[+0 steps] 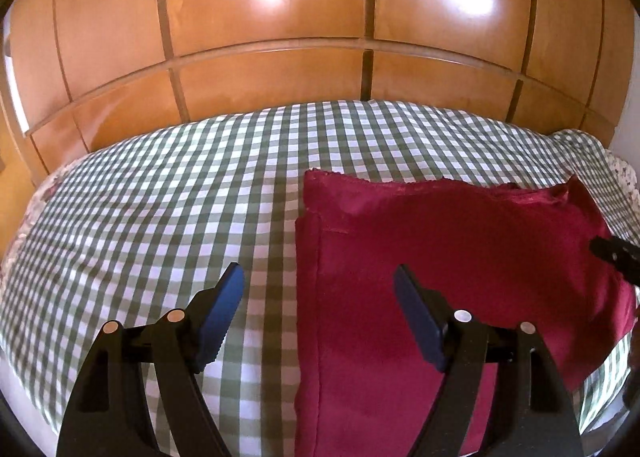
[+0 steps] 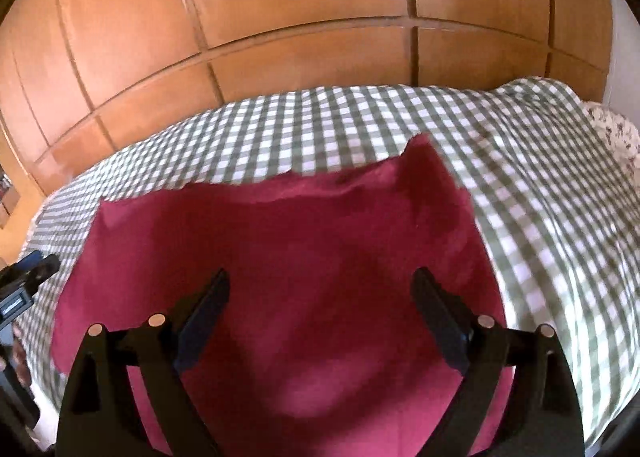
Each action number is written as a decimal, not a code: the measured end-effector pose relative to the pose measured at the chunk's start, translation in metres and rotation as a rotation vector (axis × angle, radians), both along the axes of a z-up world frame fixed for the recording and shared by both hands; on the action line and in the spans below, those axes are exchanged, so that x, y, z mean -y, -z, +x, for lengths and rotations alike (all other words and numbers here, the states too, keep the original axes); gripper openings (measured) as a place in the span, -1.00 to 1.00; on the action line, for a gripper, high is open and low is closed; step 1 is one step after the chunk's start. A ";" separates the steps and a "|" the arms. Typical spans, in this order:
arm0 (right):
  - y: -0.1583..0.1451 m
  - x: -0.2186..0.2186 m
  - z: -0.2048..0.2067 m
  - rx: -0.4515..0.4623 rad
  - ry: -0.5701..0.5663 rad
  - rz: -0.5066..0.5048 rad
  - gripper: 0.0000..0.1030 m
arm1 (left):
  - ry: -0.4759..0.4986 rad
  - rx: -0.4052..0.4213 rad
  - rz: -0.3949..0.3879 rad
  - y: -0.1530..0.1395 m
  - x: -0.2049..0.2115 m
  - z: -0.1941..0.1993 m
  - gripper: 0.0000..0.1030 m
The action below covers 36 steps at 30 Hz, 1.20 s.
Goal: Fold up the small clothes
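The dark red garment (image 1: 460, 257) lies flat on the bed's green-and-white checked cover (image 1: 160, 197), folded into a rough rectangle with a straight seamed edge on its left side. The left tool (image 1: 318, 275) hangs above that left edge with its jaws wide and nothing between them: one blue-padded finger (image 1: 224, 305) is over the bare cover just left of the garment, the other over the red cloth itself. The right tool (image 2: 322, 277) hovers over the middle of the garment (image 2: 280, 249), jaws spread wide as well and empty, both fingers above red fabric.

The right wrist view is blurred, so the garment's far edge and the raised point of cloth at its far right corner (image 2: 420, 149) are hard to read. In the left wrist view the garment's near end is cut off behind the tool's black arms, and only the tip of the right tool (image 1: 616, 257) shows at the garment's right side. The left tool (image 2: 24, 281) shows only in part at the left border of the right wrist view.

Beyond the garment, past the far side of the bed, stand glossy wooden wardrobe doors (image 1: 280, 17). A floral fabric (image 2: 616, 129) peeks out at the cover's far right corner.
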State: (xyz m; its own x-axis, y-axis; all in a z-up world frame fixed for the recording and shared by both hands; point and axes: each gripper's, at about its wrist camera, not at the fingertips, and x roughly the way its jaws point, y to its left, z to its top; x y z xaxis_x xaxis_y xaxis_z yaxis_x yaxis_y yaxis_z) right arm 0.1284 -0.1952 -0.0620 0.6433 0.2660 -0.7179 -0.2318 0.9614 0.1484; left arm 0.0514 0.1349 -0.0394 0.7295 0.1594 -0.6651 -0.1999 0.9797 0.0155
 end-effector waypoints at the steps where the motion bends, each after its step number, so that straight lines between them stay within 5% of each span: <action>1: 0.002 0.000 0.005 -0.001 -0.002 -0.007 0.75 | 0.005 0.000 0.002 0.000 0.001 0.003 0.48; 16: 0.043 0.028 0.079 -0.087 0.063 -0.044 0.72 | 0.055 -0.059 0.018 0.028 0.016 0.057 0.48; 18: 0.045 0.030 0.082 -0.089 0.064 -0.029 0.74 | 0.032 -0.136 -0.012 0.051 0.010 0.071 0.48; 21: 0.045 0.034 0.082 -0.087 0.062 -0.005 0.75 | 0.002 -0.124 -0.104 0.061 -0.001 0.072 0.55; 36: 0.010 0.053 0.033 -0.068 0.093 0.078 0.95 | -0.005 0.028 -0.057 -0.008 0.014 -0.003 0.55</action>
